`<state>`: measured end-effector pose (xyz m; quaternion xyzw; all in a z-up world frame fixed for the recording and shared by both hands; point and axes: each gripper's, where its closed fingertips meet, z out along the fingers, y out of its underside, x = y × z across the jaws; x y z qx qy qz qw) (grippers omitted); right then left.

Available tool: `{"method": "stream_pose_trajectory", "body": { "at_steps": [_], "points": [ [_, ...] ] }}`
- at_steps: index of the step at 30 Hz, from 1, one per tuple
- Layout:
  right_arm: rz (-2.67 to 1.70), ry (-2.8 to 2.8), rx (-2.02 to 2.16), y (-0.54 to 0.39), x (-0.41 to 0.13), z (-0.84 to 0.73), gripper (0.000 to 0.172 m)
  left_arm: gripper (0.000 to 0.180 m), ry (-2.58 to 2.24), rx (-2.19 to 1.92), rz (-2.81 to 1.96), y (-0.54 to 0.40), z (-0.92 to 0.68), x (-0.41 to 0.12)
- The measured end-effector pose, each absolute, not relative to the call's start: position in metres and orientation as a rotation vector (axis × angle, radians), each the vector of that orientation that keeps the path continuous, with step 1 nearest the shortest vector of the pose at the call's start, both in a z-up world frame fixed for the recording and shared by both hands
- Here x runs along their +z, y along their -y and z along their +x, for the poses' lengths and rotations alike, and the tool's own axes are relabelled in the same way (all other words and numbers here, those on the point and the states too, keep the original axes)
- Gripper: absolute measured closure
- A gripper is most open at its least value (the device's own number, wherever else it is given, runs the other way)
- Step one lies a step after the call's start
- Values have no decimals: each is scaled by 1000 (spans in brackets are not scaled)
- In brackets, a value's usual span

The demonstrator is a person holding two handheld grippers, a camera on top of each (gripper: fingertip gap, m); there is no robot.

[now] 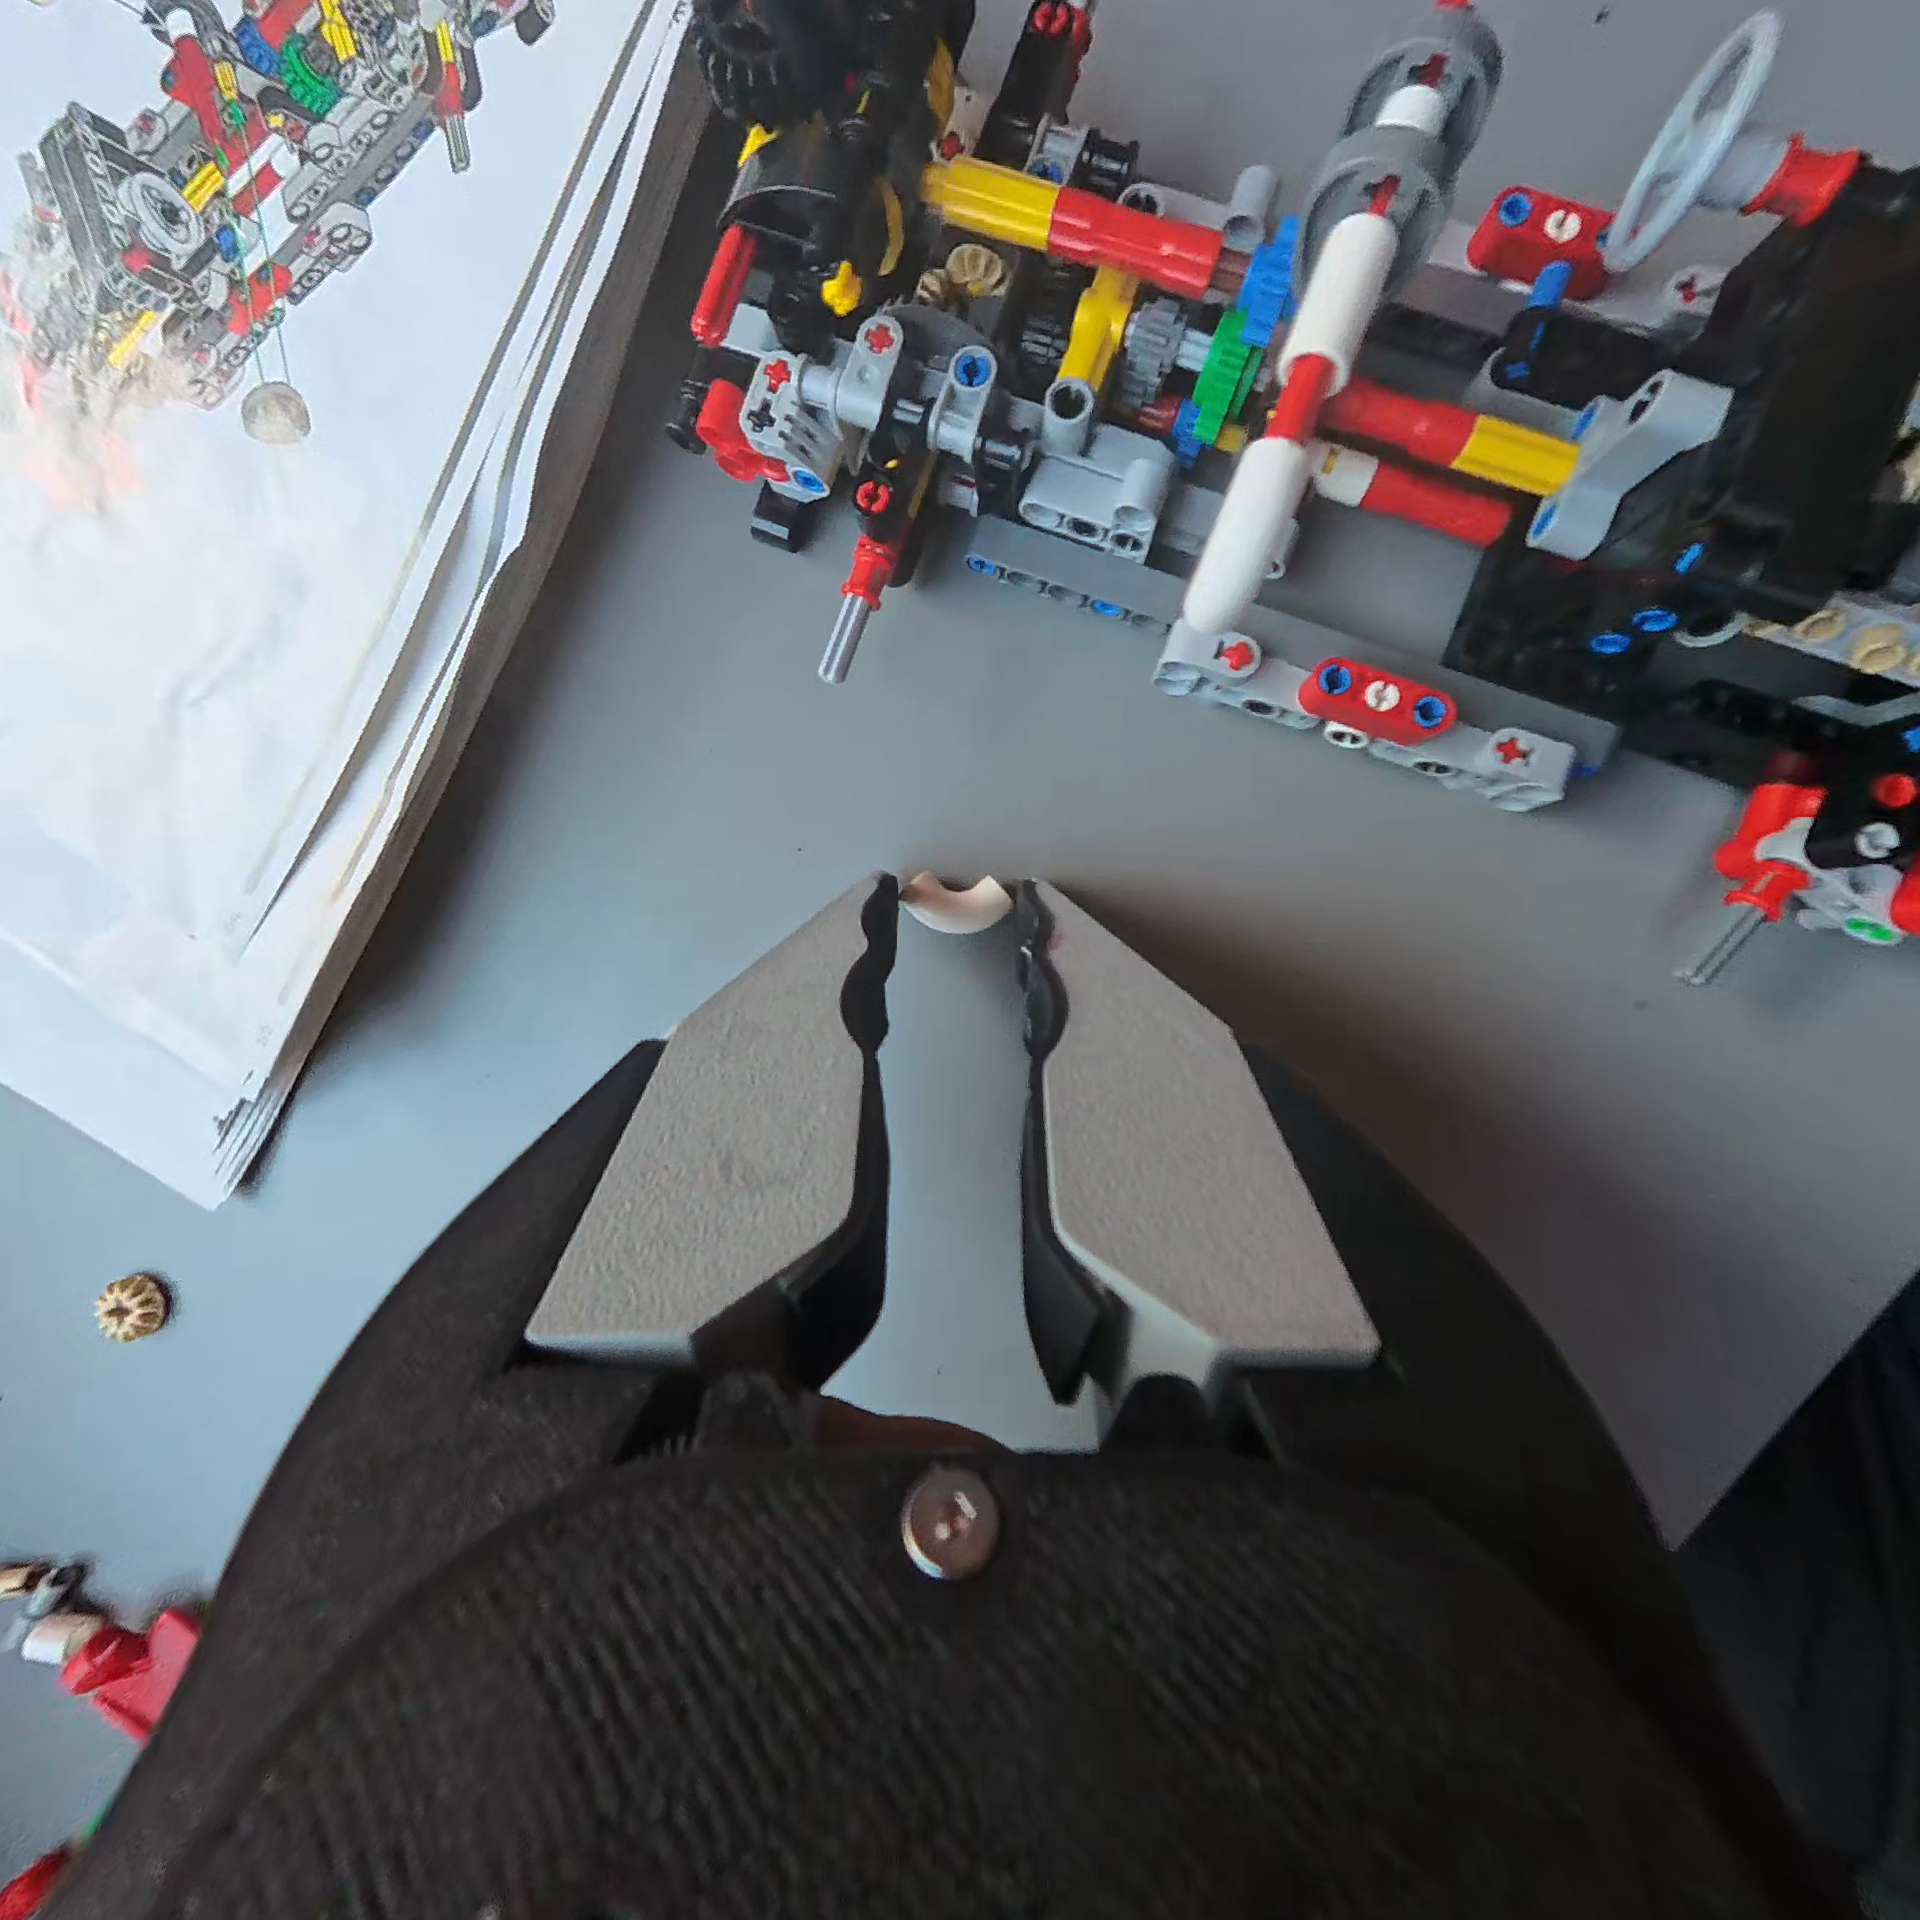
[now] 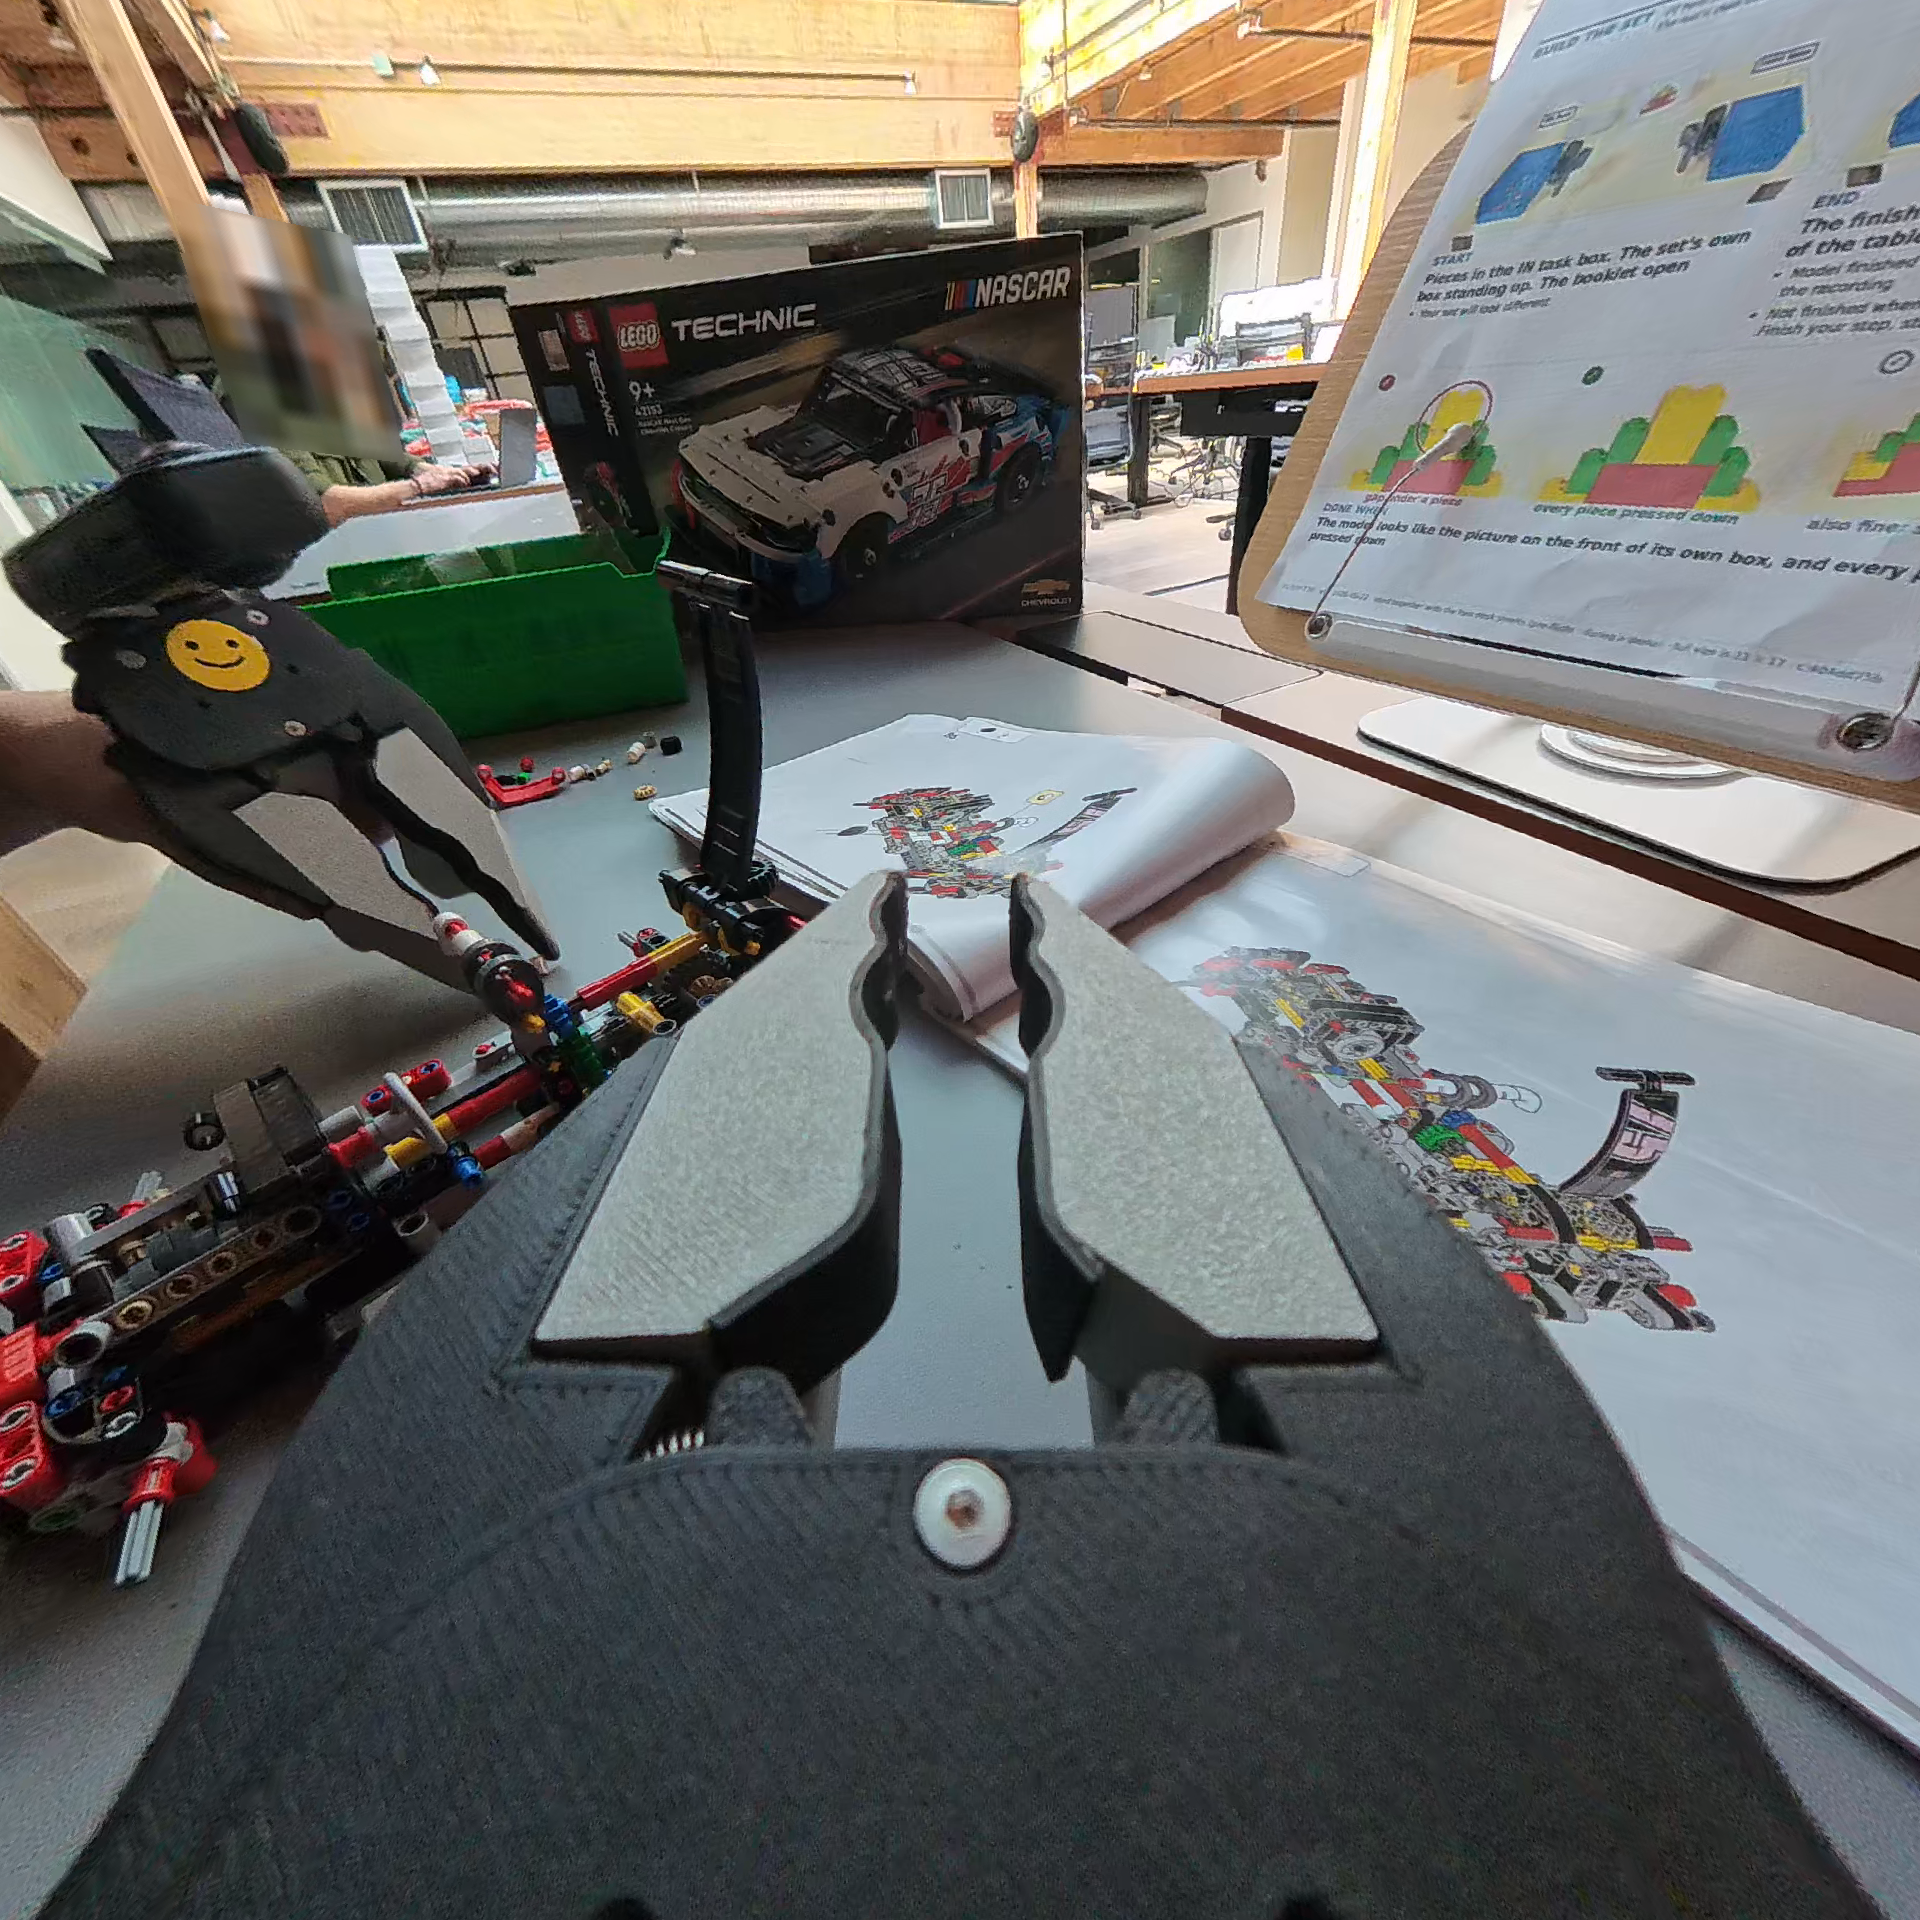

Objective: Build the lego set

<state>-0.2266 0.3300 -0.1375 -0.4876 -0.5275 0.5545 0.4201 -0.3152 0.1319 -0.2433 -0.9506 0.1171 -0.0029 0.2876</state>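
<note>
My left gripper [image 1: 954, 896] is low over the grey table [image 1: 727, 831], its two pads closed on a small tan curved piece [image 1: 954, 906] at the very tips. A partly built toy-brick vehicle chassis [image 1: 1143, 364] lies just beyond it. The right wrist view shows the left gripper [image 2: 509, 961] with its tips down at the table beside that chassis [image 2: 312, 1143]. My right gripper [image 2: 954, 894] hovers above the open instruction booklet [image 2: 1039, 810]. Its fingers are apart with nothing between them.
A loose tan gear [image 1: 132, 1306] and red parts [image 1: 125, 1662] lie at the left. A green bin [image 2: 499, 634], the set's box [image 2: 831, 436] and a stand holding a printed sheet [image 2: 1610, 364] stand farther off. A black curved part [image 2: 732, 727] rises from the chassis. The tips of one gripper are about 25 cm away from the tips of the other. To reach the loose tan gear [image 1: 132, 1306] in a straight line is about 15 cm for my left fingers, about 40 cm for my right.
</note>
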Motion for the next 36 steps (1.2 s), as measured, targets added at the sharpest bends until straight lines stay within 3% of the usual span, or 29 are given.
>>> {"method": "stream_pose_trajectory", "body": {
  "at_steps": [8, 19, 36],
  "points": [
    [-1221, 1353, 1373, -326, -141, -227, 154, 154, -158, 37, -2487, -110, -338, -220],
    [-1264, 1365, 1334, -330, -150, -233, 154, 159, 337, 439, -2486, 24, -463, -188],
    [-1276, 1359, 1318, -332, -152, -235, 154, 159, 6, 171, -2659, -49, -549, -226]
  ]
}}
